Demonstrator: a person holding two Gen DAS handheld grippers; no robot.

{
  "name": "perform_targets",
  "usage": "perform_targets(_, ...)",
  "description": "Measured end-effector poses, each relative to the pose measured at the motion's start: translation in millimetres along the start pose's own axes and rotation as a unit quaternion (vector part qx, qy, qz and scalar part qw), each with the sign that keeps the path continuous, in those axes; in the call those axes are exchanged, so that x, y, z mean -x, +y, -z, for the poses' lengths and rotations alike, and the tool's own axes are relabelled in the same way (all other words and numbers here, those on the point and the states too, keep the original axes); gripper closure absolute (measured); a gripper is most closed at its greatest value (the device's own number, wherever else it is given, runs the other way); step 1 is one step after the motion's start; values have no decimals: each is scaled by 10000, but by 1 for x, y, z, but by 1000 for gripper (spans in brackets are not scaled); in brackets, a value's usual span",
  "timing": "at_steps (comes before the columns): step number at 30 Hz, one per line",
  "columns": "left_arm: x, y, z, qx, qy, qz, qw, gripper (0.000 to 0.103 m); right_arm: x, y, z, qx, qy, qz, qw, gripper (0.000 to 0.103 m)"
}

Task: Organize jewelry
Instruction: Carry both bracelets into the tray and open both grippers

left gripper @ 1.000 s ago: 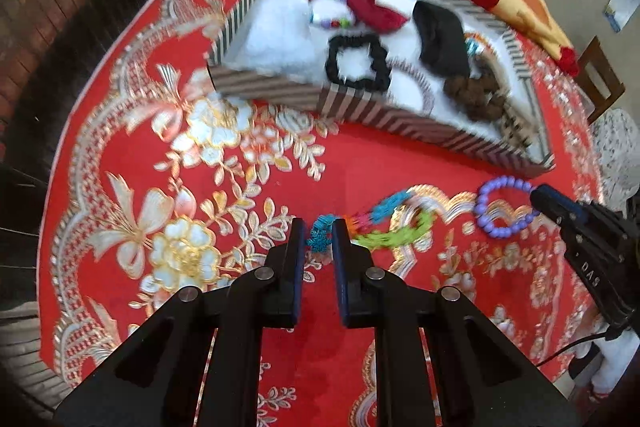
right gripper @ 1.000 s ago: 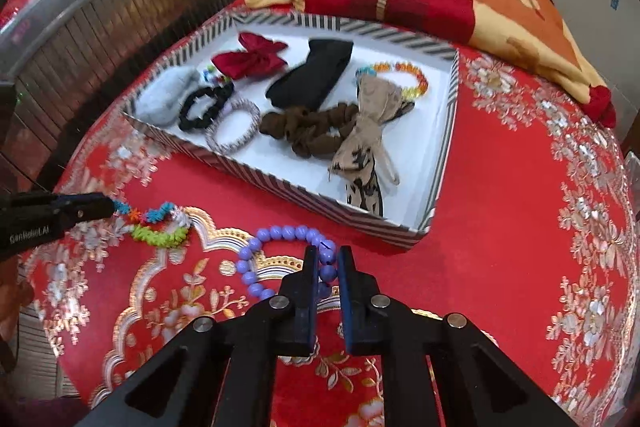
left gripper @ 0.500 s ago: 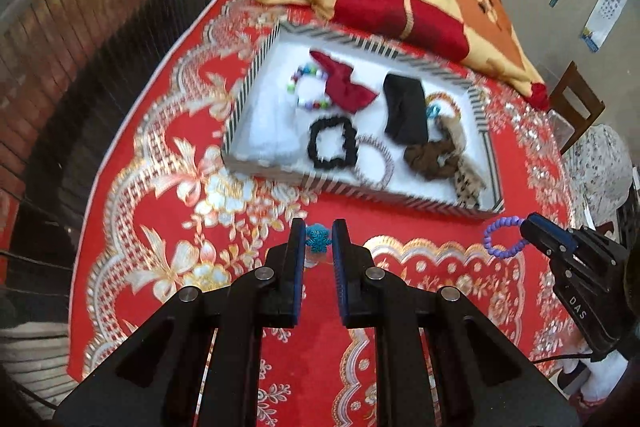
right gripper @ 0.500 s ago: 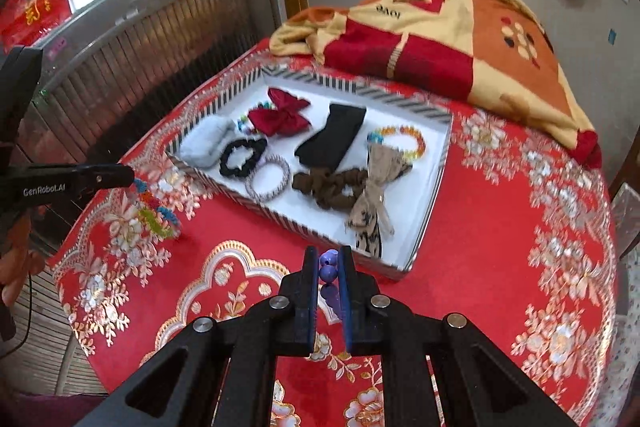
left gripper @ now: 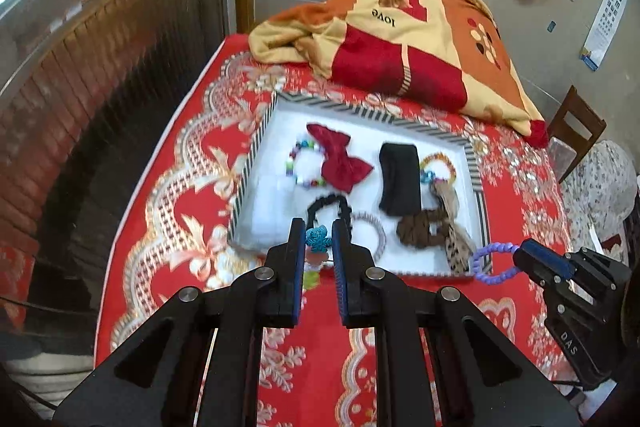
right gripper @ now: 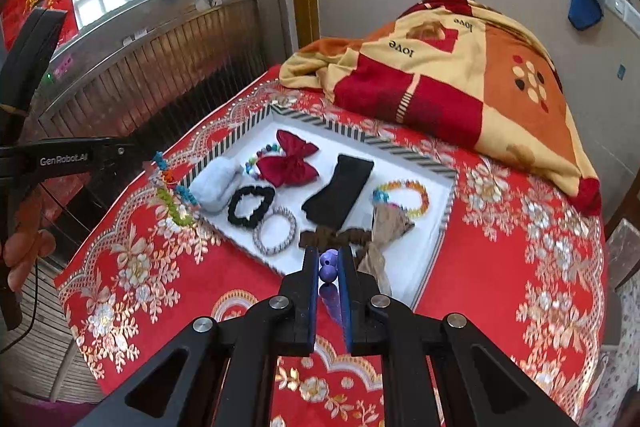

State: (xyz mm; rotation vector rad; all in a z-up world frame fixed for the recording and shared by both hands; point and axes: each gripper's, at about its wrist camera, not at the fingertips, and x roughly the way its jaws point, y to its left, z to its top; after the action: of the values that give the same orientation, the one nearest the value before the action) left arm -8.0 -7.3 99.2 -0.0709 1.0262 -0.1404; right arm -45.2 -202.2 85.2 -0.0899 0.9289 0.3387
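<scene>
Left gripper [left gripper: 319, 241] pinches multicolor bracelet [right gripper: 172, 193]; right gripper [right gripper: 329, 267] pinches purple bead bracelet [left gripper: 494, 261]; both lifted, striped tray [right gripper: 448, 203] at 12 o'clock.

The word "love" is printed twice, upside down, on the patchwork blanket [right gripper: 448, 75]. The left gripper [right gripper: 144, 157] carries white lettering reading "GenRobot.AI" along its arm. "DAS" stands in pale letters on the black body of the right gripper [left gripper: 520, 255].
</scene>
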Motion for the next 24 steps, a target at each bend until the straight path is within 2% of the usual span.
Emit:
perform_targets(8,-25,-2,-27,-179,-72,-199,9996,91,-25,8,-32,130,55,-46,9999,94)
perform_targets(17,-64,0,-61,-237,57,-161,9996,91,-73,8,-69,220,290,-164,9992,94)
perform_targets(24,-100,-1,-84,-301,268,-93,9991,91,-120,5,-85,186,604,-330,9975,94)
